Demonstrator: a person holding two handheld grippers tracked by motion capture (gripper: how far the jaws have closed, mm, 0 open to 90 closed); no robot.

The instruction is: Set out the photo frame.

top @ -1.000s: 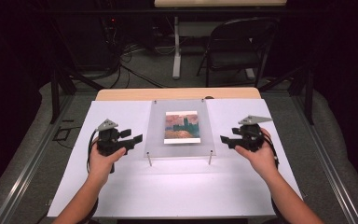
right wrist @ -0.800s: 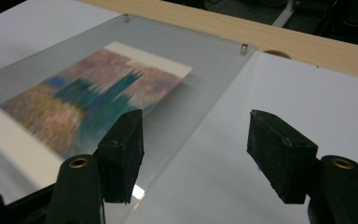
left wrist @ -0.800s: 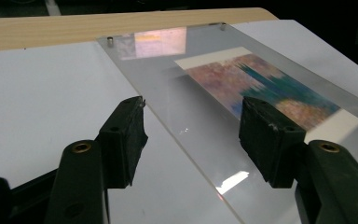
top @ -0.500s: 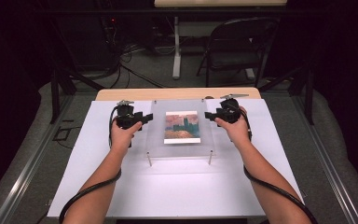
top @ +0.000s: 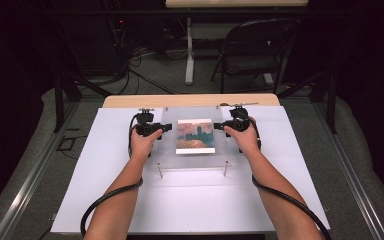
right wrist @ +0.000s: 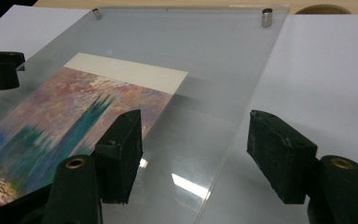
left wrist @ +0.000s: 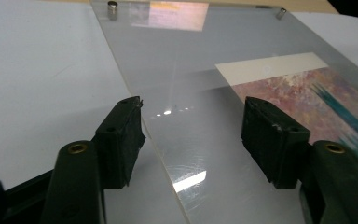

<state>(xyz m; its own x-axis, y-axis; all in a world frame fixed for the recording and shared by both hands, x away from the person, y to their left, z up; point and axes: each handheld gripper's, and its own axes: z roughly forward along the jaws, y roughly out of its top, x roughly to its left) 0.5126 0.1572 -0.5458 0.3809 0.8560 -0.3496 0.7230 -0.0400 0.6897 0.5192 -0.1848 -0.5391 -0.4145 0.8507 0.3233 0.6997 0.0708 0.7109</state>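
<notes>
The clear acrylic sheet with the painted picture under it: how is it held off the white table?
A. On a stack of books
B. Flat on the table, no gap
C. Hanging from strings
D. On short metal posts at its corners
D: the clear acrylic sheet rests on short metal posts, two at the near edge in the high view and two more at the far corners in both gripper views.

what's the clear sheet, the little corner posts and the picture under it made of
Clear sheet: looks like acrylic or glass, glossy; the table shows through it and it mirrors light patches, with fine scuffs that hint at plastic. Corner posts: probably metal, silvery with a shine. Picture: seems a paper or card print, matte, with a plain cream margin along one edge.
</notes>
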